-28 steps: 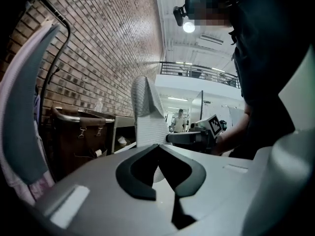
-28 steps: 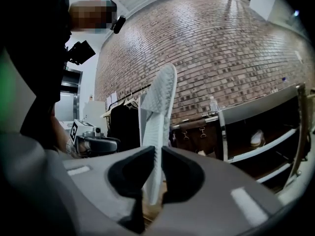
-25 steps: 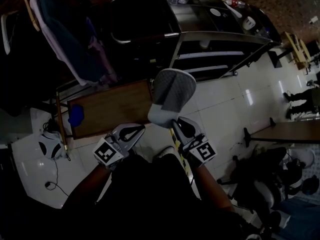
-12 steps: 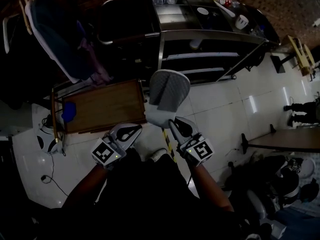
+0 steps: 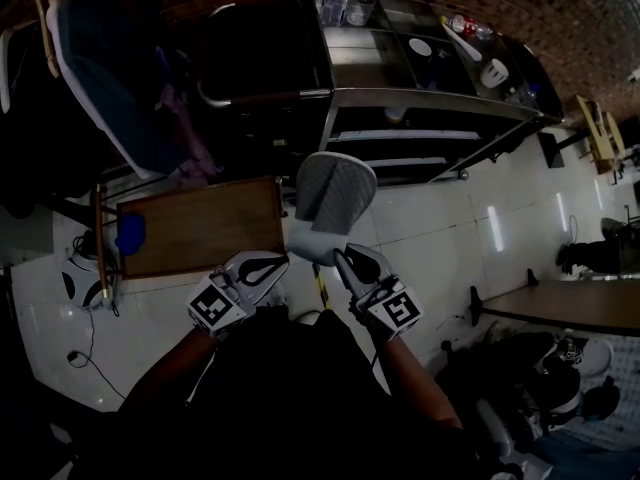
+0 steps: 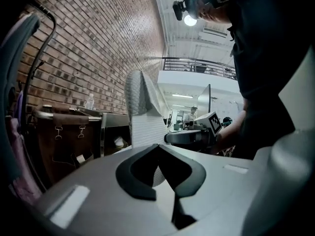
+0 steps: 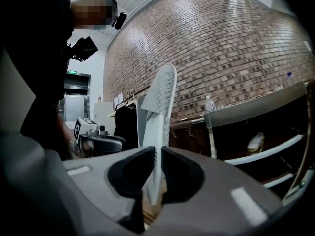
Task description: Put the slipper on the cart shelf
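A grey slipper (image 5: 328, 203) stands upright in the air in front of me, sole edge-on in the right gripper view (image 7: 160, 117). My right gripper (image 5: 340, 256) is shut on its heel end (image 7: 158, 154). My left gripper (image 5: 264, 268) hangs beside it on the left, shut, with nothing between its pads (image 6: 158, 149). Beyond the slipper stands the metal cart (image 5: 430, 96) with open shelves (image 7: 266, 154). Another pale slipper (image 7: 257, 141) lies on one shelf (image 5: 397, 114).
A wooden board (image 5: 200, 226) with a blue object (image 5: 130, 233) lies low at the left. Clothes (image 5: 110, 78) hang on a rack above it. A bottle (image 5: 334, 0) and dishes stand on the cart top. A dark desk (image 5: 560, 303) is at the right.
The cart has slid lower and nearer in the head view, and the wooden board has shifted left. The slipper stays upright in the right gripper; both grippers keep their spacing.
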`<state>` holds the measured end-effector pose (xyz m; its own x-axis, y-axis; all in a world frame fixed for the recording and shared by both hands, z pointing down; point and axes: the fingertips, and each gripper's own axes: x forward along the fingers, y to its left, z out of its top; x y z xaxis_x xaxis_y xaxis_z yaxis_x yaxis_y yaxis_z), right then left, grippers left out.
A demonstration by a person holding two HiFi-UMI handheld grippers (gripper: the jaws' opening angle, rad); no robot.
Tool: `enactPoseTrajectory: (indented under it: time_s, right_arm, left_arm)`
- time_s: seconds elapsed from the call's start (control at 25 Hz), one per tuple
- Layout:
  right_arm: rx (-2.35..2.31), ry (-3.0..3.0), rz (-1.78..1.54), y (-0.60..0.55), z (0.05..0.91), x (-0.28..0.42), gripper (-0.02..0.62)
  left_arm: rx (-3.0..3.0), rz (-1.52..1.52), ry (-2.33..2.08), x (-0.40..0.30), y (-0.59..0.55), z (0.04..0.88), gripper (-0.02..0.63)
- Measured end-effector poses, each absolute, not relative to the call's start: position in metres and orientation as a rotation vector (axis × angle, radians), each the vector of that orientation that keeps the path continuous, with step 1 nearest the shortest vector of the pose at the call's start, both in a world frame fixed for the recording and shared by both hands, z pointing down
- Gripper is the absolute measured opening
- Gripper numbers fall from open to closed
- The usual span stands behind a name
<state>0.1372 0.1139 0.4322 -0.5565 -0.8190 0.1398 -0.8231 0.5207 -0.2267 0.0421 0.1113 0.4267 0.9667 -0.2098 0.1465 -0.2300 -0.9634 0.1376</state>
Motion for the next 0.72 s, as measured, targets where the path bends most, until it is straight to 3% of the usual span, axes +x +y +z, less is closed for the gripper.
enactPoseTrajectory:
  time_s: [0.4,0.72]
  right_arm:
    - [1.430,-2.694,0.459,0.072,0.442,0.138,0.043]
    - [1.330,-2.743,0.485,0.042,0.455,0.186,0.043]
  left_arm:
    - [2.947,0.181,-0.310,0.042,0.071,0.433,0.005]
    - [2.922,0.194,-0.403,0.094,0.051,0.443,0.005]
